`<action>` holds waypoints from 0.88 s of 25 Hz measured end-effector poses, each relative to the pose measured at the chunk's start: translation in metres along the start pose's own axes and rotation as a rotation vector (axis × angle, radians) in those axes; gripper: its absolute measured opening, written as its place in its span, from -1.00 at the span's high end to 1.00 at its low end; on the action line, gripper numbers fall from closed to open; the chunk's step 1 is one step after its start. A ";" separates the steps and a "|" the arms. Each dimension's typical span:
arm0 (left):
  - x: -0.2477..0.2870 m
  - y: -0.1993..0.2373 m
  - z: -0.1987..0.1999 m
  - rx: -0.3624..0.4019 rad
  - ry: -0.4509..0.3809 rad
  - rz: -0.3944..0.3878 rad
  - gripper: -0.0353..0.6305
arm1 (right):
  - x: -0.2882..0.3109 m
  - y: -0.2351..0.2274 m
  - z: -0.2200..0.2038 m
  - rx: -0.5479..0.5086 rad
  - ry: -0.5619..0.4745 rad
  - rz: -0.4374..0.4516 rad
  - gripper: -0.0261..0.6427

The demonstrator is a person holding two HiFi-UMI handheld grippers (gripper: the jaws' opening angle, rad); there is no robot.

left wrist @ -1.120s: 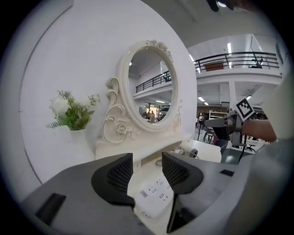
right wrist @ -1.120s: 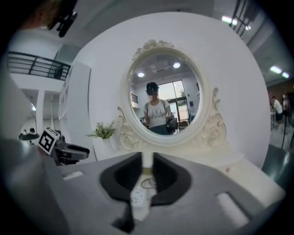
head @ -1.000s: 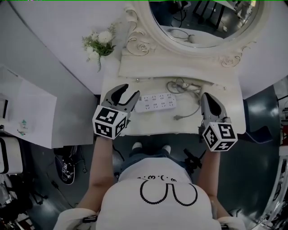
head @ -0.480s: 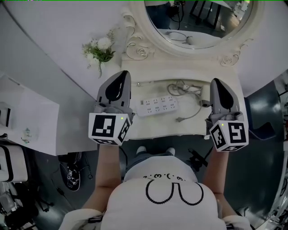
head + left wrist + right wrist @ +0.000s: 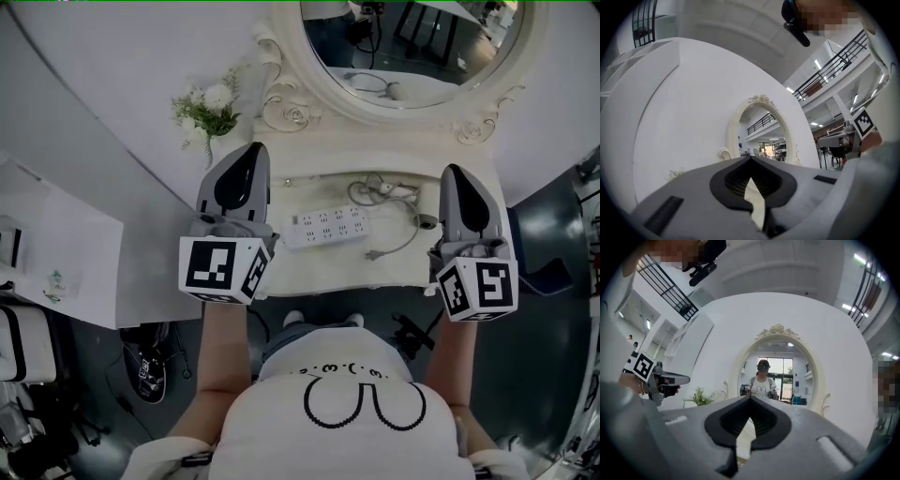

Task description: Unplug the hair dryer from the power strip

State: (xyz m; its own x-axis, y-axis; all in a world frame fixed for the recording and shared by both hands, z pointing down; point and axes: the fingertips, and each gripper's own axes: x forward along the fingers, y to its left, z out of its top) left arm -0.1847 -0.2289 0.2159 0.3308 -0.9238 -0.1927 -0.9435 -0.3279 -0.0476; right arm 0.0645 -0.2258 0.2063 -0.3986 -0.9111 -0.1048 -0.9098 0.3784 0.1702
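Running left to right: power strip

head view looks steeply down from above the person onto the table and mirror. cameras on the left gripper and right gripper look about level along their jaws. all three views share the mirror.

The power strip is white on a cream table; the loose cord is pale grey. The left claw and right claw are grey, their cubes chequered with black-and-white squares. The flowers are white with green leaves.
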 end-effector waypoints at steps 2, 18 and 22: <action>0.000 0.001 0.002 0.006 -0.005 0.001 0.90 | 0.001 0.001 0.000 -0.005 0.007 0.003 0.93; 0.013 -0.001 0.006 0.041 -0.008 -0.030 0.90 | 0.004 0.001 -0.002 -0.035 0.037 0.003 0.93; 0.013 -0.002 0.007 0.044 -0.008 -0.038 0.90 | 0.004 0.000 -0.002 -0.034 0.037 0.003 0.93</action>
State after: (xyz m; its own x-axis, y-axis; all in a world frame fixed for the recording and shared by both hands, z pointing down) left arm -0.1782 -0.2389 0.2065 0.3659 -0.9095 -0.1974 -0.9304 -0.3530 -0.0983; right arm 0.0632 -0.2293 0.2083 -0.3958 -0.9158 -0.0683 -0.9041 0.3755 0.2038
